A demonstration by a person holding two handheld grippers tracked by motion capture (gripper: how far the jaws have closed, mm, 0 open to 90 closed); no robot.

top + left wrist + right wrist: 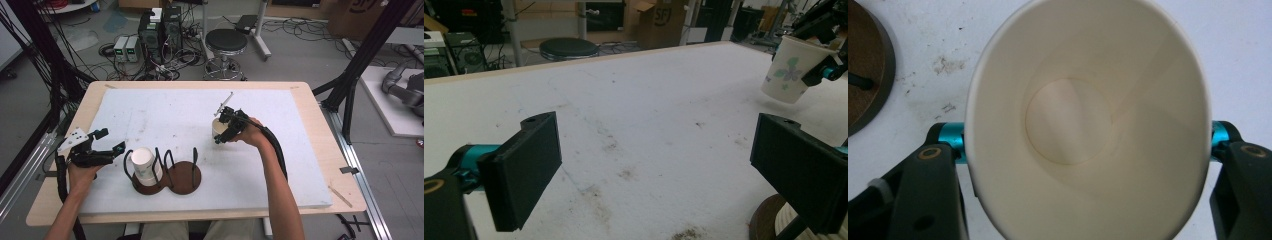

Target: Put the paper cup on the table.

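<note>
— Cup spot? Where is the paper cup (1088,125)?
— Between the right claw (226,126) jaws, squeezed tight, up above the counter (200,115).
— And the left claw (102,145)?
— Wide open, holding nothing, beside the cup rack (170,175).

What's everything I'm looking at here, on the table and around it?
Paper cup in gripper: 1, white with a green leaf print, lifted right of centre.
Paper cup in rack: 1, white, upside down in the left slot.
Rack: 1, dark brown base with black wire loops, front of table.
Foam sheet: 1, white, stained, covering the tabletop.
Table: 1, light wood.
Stool: 1, black seat, behind the table.
Left gripper: 1, black, open, front left.
Right gripper: 1, black, clamped on the lifted cup.
</note>
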